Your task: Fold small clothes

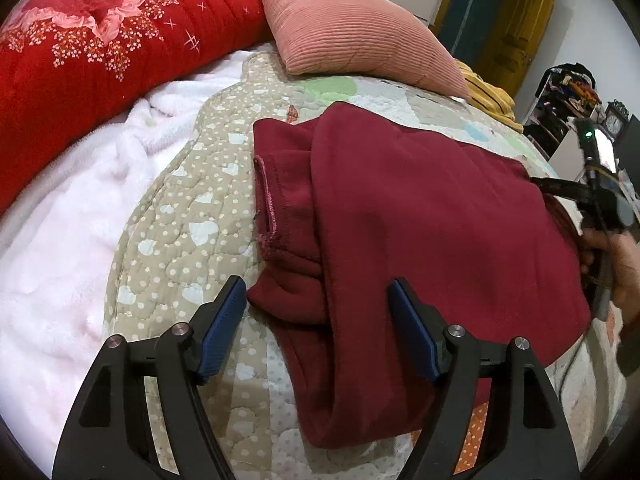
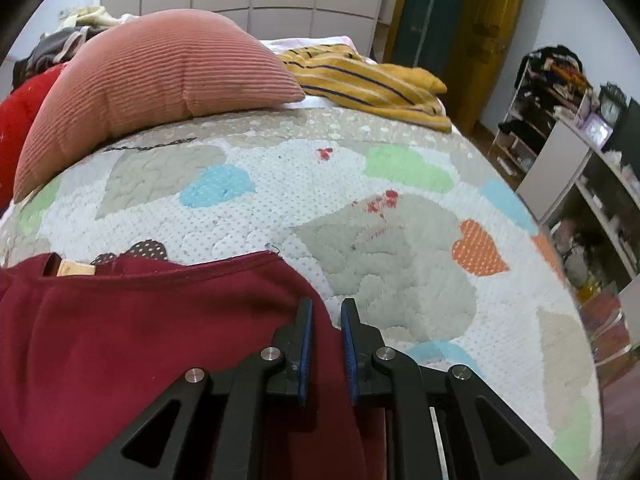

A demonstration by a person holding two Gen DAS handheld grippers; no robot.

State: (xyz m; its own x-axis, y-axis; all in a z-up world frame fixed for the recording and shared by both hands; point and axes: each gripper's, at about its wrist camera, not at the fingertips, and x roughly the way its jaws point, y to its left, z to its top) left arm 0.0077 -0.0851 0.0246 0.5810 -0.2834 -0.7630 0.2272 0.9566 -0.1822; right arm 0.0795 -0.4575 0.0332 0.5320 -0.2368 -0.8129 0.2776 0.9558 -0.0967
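Note:
A maroon fleece garment point(image 1: 420, 220) lies partly folded on the patchwork quilt point(image 1: 192, 208), with one layer laid over the other. My left gripper point(image 1: 317, 283) stands open above the garment's near left corner. Its blue pads straddle the folded edge without pressing on it. In the right wrist view the same garment point(image 2: 140, 340) fills the lower left, with a tan label point(image 2: 74, 269) at its neckline. My right gripper point(image 2: 326, 312) has its jaws nearly together, and the garment's right edge is pinched between the blue pads. A hand point(image 1: 624, 268) holding that gripper shows at the right edge of the left wrist view.
A pink ribbed cushion point(image 1: 352, 32) and a red floral blanket point(image 1: 100, 48) lie at the head of the bed. A white fluffy blanket point(image 1: 60, 260) covers the left side. A yellow striped garment point(image 2: 372, 84) lies beyond the cushion. Cluttered shelves point(image 2: 580, 160) stand past the bed's right edge.

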